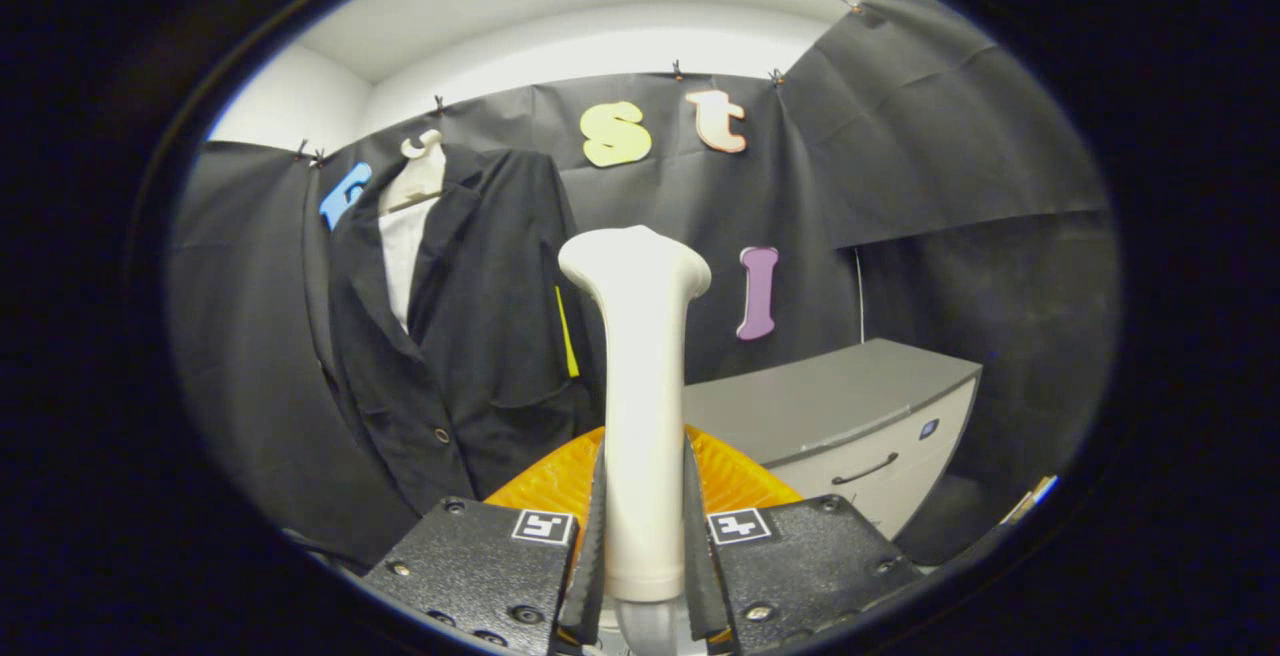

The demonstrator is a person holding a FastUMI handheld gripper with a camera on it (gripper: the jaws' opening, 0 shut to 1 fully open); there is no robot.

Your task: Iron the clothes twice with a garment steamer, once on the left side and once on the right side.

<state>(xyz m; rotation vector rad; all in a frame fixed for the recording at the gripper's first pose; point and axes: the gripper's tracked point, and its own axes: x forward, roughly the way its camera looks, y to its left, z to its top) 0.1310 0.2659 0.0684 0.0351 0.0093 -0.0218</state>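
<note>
From the gripper view, the tool (645,536) has both fingers pressed against the handle of the garment steamer (640,386), one on each side, clamped low on the shaft. The steamer stands upright between the fingers, its long axis running straight up and away from the tool, and its flared head sits at the top, level with the jacket's chest. Which way the steam face points cannot be told from here. It looks like rigid, smooth plastic, so likely slippery, and top-heavy with a grip this low; a firm hold on the narrow shaft seems right. Beyond and to the left, the dark jacket (470,336) hangs on a mannequin (415,181), soft and loose. An orange base (730,481) sits just behind the fingers, and a grey cabinet (850,426) stands to the right.
</note>
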